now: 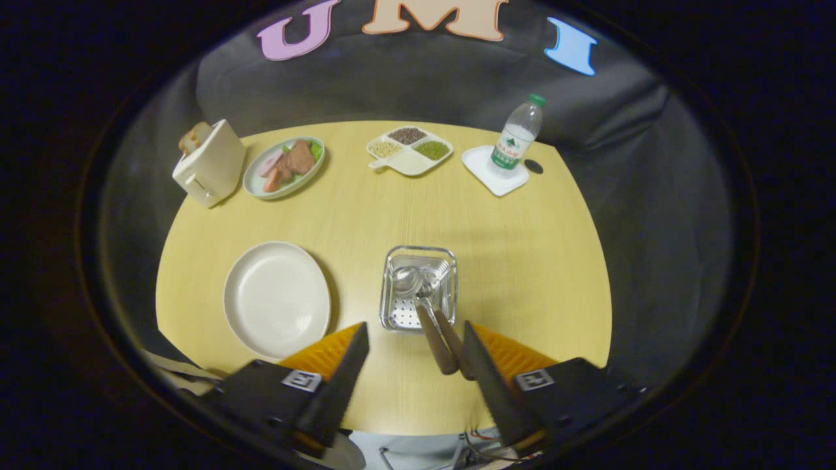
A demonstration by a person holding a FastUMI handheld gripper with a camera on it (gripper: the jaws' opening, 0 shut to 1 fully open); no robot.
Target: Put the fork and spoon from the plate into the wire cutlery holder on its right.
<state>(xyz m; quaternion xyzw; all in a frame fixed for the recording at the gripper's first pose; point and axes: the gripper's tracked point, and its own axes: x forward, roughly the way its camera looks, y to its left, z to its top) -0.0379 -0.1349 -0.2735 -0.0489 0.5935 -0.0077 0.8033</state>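
Yellow tabletop [522, 261] beyond my fingers; emptied plate [277, 299] ahead-left. Both the fork and spoon [436, 339] stand in the wire holder [418, 287] just ahead. My gripper [414, 352] gapes, holding nothing; retreating carelessly, I might clip those leaning handles and topple everything.

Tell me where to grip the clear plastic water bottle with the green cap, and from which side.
Grip the clear plastic water bottle around its labelled middle, coming level from the near side over the wooden table. It stands upright on a white square coaster, round-bodied. The gripper is open.
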